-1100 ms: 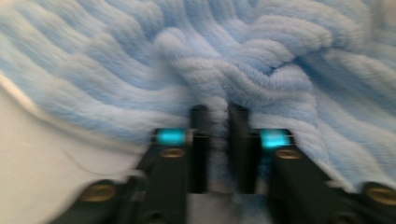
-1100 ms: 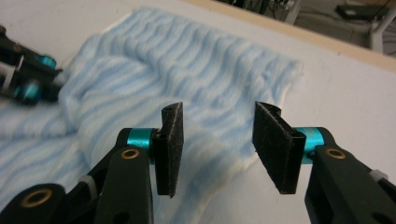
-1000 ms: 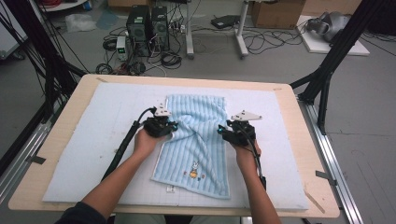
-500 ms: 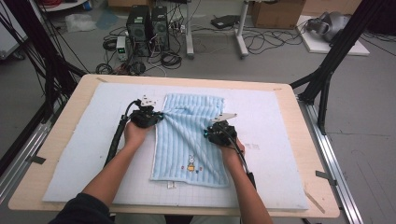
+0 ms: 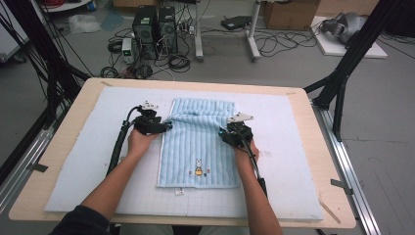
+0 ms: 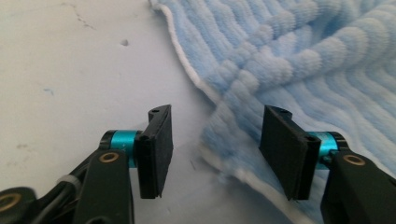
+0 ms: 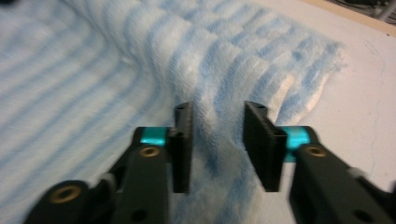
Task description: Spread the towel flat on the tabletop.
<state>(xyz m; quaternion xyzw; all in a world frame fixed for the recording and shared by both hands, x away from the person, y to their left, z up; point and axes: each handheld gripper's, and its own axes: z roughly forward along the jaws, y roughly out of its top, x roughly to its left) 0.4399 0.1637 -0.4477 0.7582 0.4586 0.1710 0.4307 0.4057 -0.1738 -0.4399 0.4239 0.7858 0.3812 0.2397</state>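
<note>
L gripper (image 6: 215, 154) and R gripper (image 7: 217, 149): jaws just opened, spread over the blue towel (image 5: 198, 142) edges, not pinching.

No text, label or number is legible anywhere, not even on the towel (image 5: 198, 142).

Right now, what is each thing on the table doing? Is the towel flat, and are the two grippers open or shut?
Blue towel: lying on the white mat, mostly flat, rumpled near its far end.
Left gripper: open, jaws just opened, straddling the towel's left edge without pressing it.
Right gripper: open, jaws just opened, a ridge of towel between them, not pinched.
White mat: flat on the table.
</note>
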